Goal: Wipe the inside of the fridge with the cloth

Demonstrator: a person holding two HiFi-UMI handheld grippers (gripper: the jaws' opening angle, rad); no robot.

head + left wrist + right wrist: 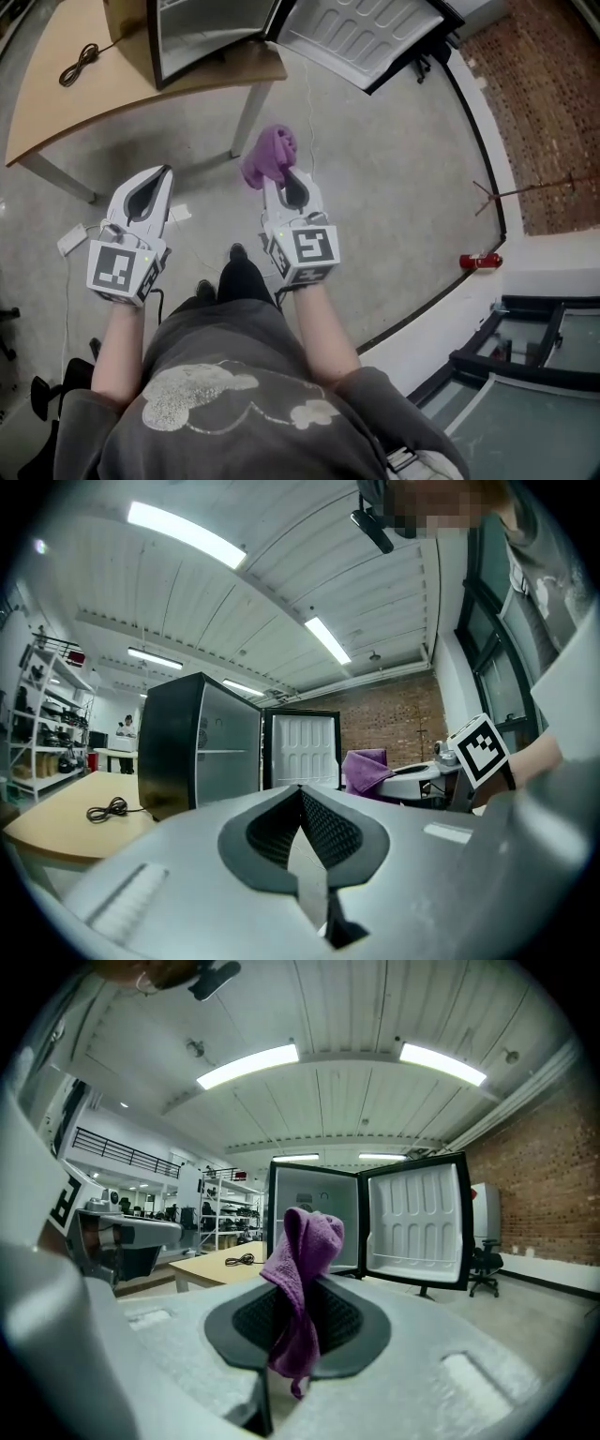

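A small black fridge [202, 33] stands on a wooden table [66, 98] ahead of me, its door [361, 33] swung wide open to the right. Its pale inside [314, 1213] and ribbed door lining [412, 1222] show in the right gripper view. My right gripper [281, 180] is shut on a purple cloth [270, 156], which bunches up above the jaws [305, 1269] and hangs a little below them. My left gripper [155, 183] is shut with nothing in it and sits level with the right one, well short of the fridge [202, 747].
A black cable [80, 64] lies coiled on the table left of the fridge. The table's white legs [246, 117] stand on the grey floor between me and the fridge. A red object [480, 261] lies by the curved wall edge at right. Shelving [42, 724] stands far left.
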